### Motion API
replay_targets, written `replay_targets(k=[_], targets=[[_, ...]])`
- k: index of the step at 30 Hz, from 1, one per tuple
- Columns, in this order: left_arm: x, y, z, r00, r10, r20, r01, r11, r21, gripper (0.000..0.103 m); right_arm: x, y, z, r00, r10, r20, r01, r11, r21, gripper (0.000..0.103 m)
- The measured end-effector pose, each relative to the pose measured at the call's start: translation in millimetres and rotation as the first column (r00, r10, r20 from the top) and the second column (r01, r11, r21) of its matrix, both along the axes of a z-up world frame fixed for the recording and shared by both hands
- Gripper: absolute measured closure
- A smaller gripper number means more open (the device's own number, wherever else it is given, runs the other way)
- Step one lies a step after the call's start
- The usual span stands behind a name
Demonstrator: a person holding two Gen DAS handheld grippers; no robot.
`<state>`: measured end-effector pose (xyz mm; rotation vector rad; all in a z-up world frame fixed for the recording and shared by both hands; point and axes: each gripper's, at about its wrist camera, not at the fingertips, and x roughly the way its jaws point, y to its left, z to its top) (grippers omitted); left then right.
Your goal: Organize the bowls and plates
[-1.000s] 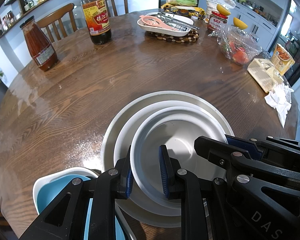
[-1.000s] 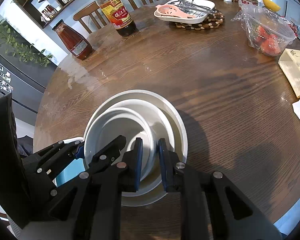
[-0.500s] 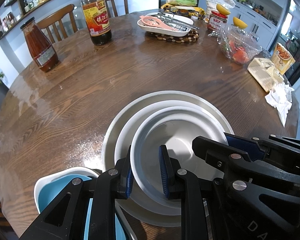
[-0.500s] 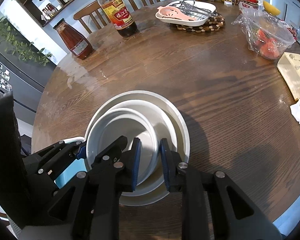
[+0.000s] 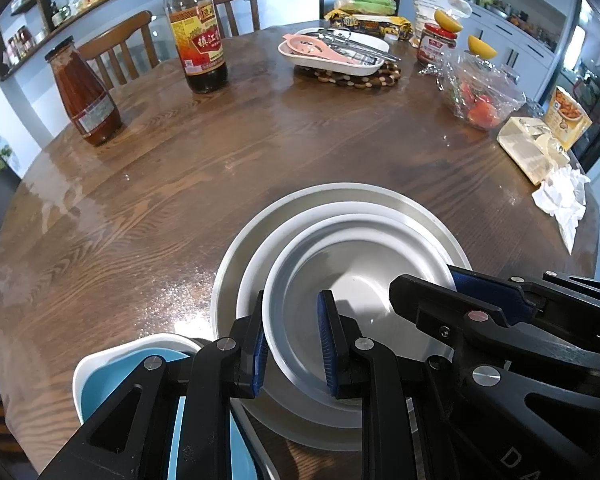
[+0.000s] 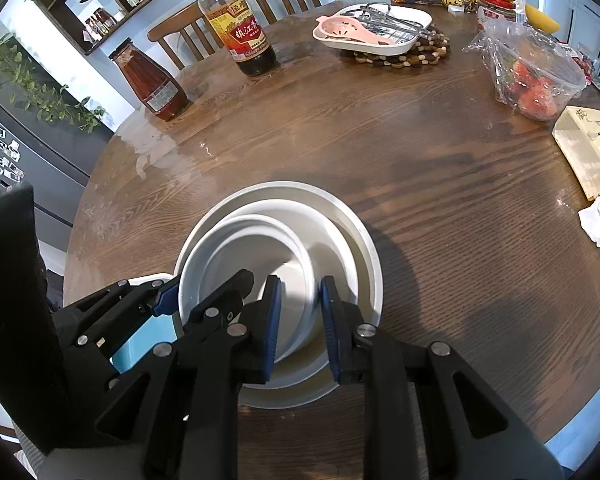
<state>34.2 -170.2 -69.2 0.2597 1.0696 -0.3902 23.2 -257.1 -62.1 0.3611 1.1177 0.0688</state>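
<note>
Near the front edge of the round wooden table (image 5: 180,184) stands a stack: a large white plate (image 5: 340,196), a smaller plate (image 5: 256,264) in it, and a shallow white bowl (image 5: 360,264) on top. My left gripper (image 5: 292,320) straddles the bowl's near left rim. Its outer pad lies at the rim and its inner pad stands clear inside the bowl. My right gripper (image 6: 300,308) straddles the same bowl's (image 6: 252,248) right rim, with its pads a little off it. A white dish with a blue inside (image 5: 132,364) sits left of the stack, partly hidden by my left gripper.
A red sauce bottle (image 5: 86,96) and a dark vinegar bottle (image 5: 198,40) stand at the far left. A white tray of utensils (image 5: 340,60) is at the back. A bag of red fruit (image 5: 480,100), a tissue box (image 5: 532,152) and crumpled tissue (image 5: 564,196) lie to the right.
My right gripper's jaws have parted slightly around the bowl's rim. The left gripper and the stack have stayed where they were.
</note>
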Motion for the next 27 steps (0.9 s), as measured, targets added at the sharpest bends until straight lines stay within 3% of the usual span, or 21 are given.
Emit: replay_targets(k=[27], targets=[[-5.7,0.8,5.5,1.0,0.003,0.03,-0.003,1.0,0.009,0.082,-5.3,0.8,5.7,1.0,-0.009,0.013,0.009,1.0,0.002,0.08]])
